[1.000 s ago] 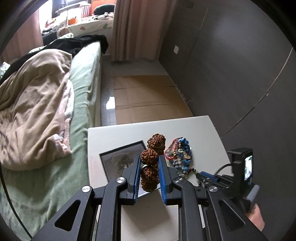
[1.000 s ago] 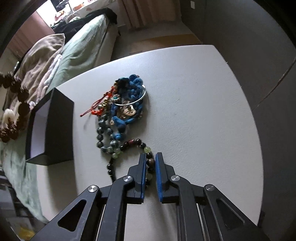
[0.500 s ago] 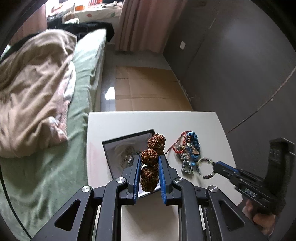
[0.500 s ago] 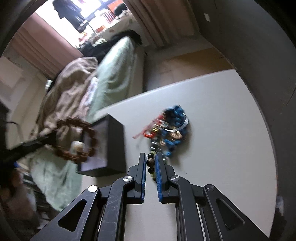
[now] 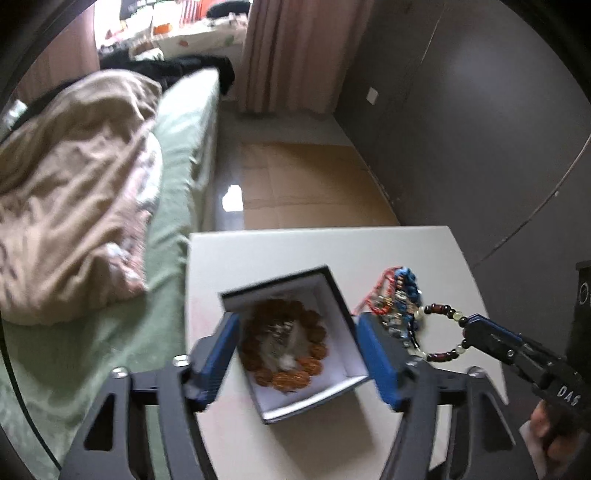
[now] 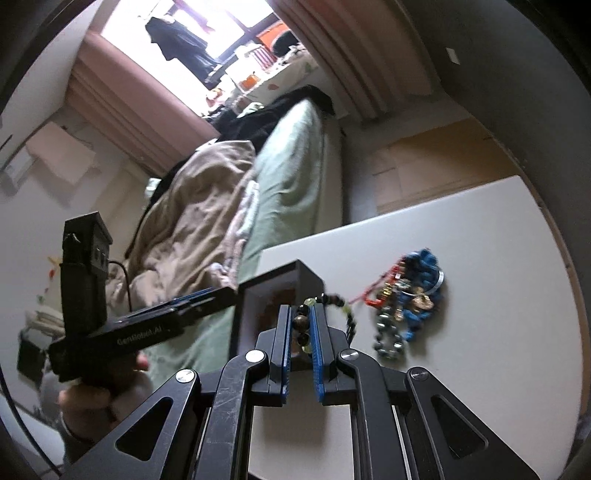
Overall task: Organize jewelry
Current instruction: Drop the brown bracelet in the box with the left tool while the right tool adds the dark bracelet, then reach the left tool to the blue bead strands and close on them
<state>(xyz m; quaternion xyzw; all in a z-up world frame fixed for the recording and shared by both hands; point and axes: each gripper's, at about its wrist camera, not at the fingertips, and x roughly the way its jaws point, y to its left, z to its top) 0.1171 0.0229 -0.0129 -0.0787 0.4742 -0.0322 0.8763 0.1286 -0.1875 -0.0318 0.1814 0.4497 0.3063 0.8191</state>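
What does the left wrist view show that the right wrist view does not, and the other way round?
Only the left wrist view looks down into the box: a brown bead bracelet lies inside, under the left gripper, whose jaws are opening around nothing. Only the right wrist view shows the window and the hand holding the left gripper. Both show the table, the jewelry pile, the bed, and the right gripper shut on a dark bead bracelet.

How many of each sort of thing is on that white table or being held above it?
Black open box with white lining: 1
Brown knobbly seed bracelet, lying in the box: 1
Dark and pale bead bracelet, held by the right gripper: 1
Tangled heap of blue, red and grey jewellery: 1
Total: 4
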